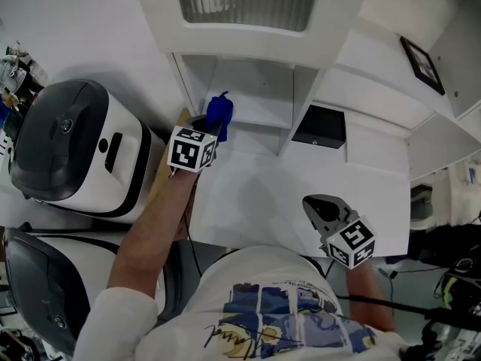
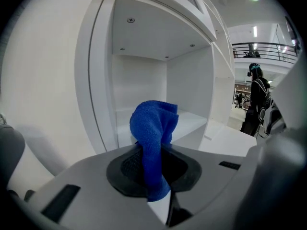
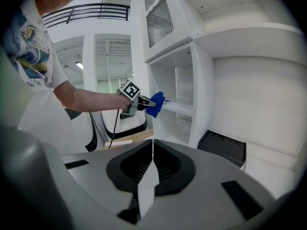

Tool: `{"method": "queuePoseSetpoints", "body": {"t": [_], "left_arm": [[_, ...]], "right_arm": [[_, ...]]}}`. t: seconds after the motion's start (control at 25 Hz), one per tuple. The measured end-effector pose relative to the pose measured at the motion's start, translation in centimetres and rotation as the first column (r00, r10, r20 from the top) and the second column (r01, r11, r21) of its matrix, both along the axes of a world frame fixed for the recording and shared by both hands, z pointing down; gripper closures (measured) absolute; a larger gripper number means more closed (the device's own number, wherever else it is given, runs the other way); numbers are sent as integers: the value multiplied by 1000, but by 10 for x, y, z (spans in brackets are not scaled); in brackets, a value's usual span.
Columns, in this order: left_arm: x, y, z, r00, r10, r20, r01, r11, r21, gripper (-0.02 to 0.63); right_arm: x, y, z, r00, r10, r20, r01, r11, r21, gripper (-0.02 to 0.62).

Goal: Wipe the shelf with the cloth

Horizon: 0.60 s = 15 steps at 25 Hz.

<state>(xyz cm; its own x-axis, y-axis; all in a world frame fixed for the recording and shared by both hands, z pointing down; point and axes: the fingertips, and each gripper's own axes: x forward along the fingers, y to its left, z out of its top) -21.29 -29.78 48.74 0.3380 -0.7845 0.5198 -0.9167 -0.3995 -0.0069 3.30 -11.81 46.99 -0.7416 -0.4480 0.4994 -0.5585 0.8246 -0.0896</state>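
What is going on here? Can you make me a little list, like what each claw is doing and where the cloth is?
left claw: shut on the blue cloth, held at the front of the shelf opening
right claw: shut, nothing in it, low and away from the shelf
blue cloth: bunched up, sticking out past the claw tips
shelf: white board in an open compartment
cloth touching shelf: cannot tell
black box: in the next compartment to the right

No legible text or numbers
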Motion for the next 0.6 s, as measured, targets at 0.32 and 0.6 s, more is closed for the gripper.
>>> {"method": "queuePoseSetpoints", "body": {"t": [0.32, 0.6], "left_arm": [[-20, 1, 2, 1000, 25, 11, -26, 1000, 12, 549], [-35, 7, 5, 999, 41, 27, -42, 999, 21, 549]], "right_arm": [[-27, 6, -1, 1000, 6, -19, -6, 1000, -6, 569], [-45, 21, 3, 999, 23, -35, -24, 999, -21, 569]]}}
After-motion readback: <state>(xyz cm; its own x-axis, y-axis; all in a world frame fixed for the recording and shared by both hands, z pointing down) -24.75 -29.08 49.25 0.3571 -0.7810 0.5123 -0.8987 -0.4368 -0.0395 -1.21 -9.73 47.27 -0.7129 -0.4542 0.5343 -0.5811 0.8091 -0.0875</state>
